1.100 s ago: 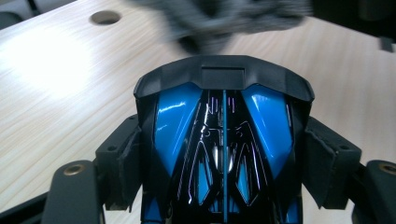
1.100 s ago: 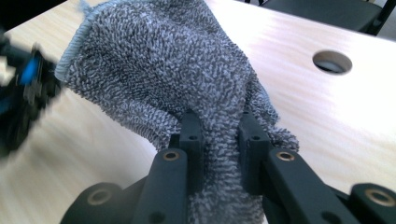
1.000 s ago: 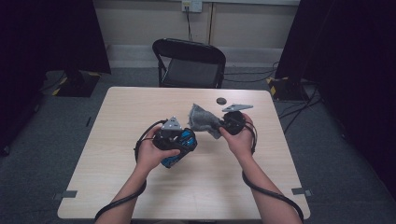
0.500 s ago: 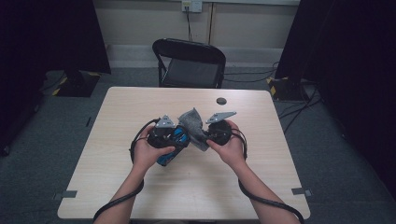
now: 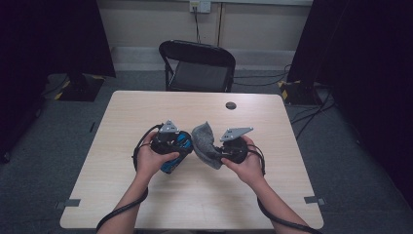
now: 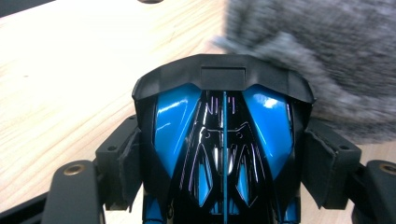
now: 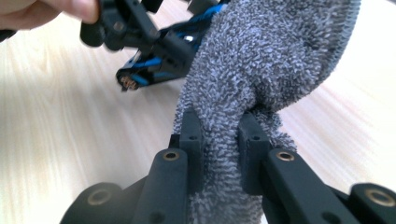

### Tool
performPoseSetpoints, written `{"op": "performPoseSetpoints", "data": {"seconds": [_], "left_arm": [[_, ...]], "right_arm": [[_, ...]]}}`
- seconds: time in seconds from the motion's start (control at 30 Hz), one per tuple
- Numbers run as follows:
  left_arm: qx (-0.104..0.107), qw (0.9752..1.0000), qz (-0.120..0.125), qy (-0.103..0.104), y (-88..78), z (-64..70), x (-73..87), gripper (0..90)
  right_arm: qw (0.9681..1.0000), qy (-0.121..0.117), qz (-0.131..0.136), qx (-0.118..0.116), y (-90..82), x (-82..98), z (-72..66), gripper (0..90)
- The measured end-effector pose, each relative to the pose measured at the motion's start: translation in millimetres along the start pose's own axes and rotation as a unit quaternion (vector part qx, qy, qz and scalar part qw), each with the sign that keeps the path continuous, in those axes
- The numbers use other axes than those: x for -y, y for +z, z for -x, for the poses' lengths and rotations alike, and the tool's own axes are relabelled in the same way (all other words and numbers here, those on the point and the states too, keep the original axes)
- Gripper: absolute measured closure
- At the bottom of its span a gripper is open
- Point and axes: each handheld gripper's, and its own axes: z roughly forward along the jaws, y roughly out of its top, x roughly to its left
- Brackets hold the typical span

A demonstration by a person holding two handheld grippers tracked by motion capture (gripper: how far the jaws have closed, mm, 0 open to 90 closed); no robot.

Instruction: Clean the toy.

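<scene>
My left gripper (image 5: 171, 144) is shut on a glossy blue and black gadget (image 5: 175, 155), held a little above the table (image 5: 146, 112). In the left gripper view the gadget (image 6: 224, 140) is squeezed between both pads (image 6: 128, 163). My right gripper (image 5: 225, 151) is shut on a bunched grey fluffy cloth (image 5: 205, 144); the right gripper view has the cloth (image 7: 261, 60) pinched between the jaws of the right gripper (image 7: 219, 140). The cloth (image 6: 327, 56) lies against the gadget's far end. The right gripper view also takes in the left gripper (image 7: 140, 28) and the gadget (image 7: 154, 70).
A small black round thing (image 5: 231, 105) lies near the table's far edge. A black folding chair (image 5: 197, 68) stands behind the table. Cables trail from both grippers past the forearms.
The right gripper has carried the cloth left and nearer, up against the gadget. The left gripper with the gadget has shifted slightly left and nearer.
</scene>
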Motion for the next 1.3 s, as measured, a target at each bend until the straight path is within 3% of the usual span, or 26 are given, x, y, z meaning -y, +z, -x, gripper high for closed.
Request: {"op": "performPoseSetpoints", "data": {"seconds": [0.17, 0.3, 0.47, 0.63, 0.83, 0.93, 1.03, 1.3], "left_arm": [[-0.004, 1.0000, -0.001, -0.002, -1.6, -3.4, 0.8, 25.6], [-0.007, 1.0000, 0.003, -0.002, -3.7, -5.5, 0.0, 25.5], [-0.005, 1.0000, 0.008, 0.001, -6.5, -4.2, -3.2, 25.5], [0.005, 0.9999, 0.009, 0.013, -5.1, 2.0, -7.2, 25.5], [0.020, 0.9995, 0.015, 0.020, -4.3, 10.3, -12.5, 25.5], [0.022, 0.9990, 0.013, 0.036, -3.1, 14.1, -14.4, 25.5], [0.032, 0.9988, 0.014, 0.034, -1.5, 17.3, -14.9, 25.5], [0.049, 0.9979, 0.010, 0.042, 1.3, 23.7, -17.0, 25.5]], "right_arm": [[0.9999, 0.011, 0.001, -0.006, -5.4, 10.6, 1.2, 75.6], [0.9995, 0.030, 0.004, -0.005, -10.9, 19.1, 10.7, 75.6], [0.9975, 0.065, 0.018, 0.022, -21.4, 25.8, 30.9, 75.6], [0.9921, 0.104, 0.027, 0.065, -28.6, 22.4, 57.9, 75.6], [0.9861, 0.135, 0.027, 0.092, -24.5, 10.8, 79.0, 75.6], [0.9851, 0.142, 0.025, 0.094, -18.3, 4.5, 81.4, 75.7], [0.9849, 0.145, 0.024, 0.091, -10.6, -2.3, 80.6, 75.6], [0.9883, 0.129, 0.016, 0.080, 8.5, -19.6, 69.5, 75.6]]}}
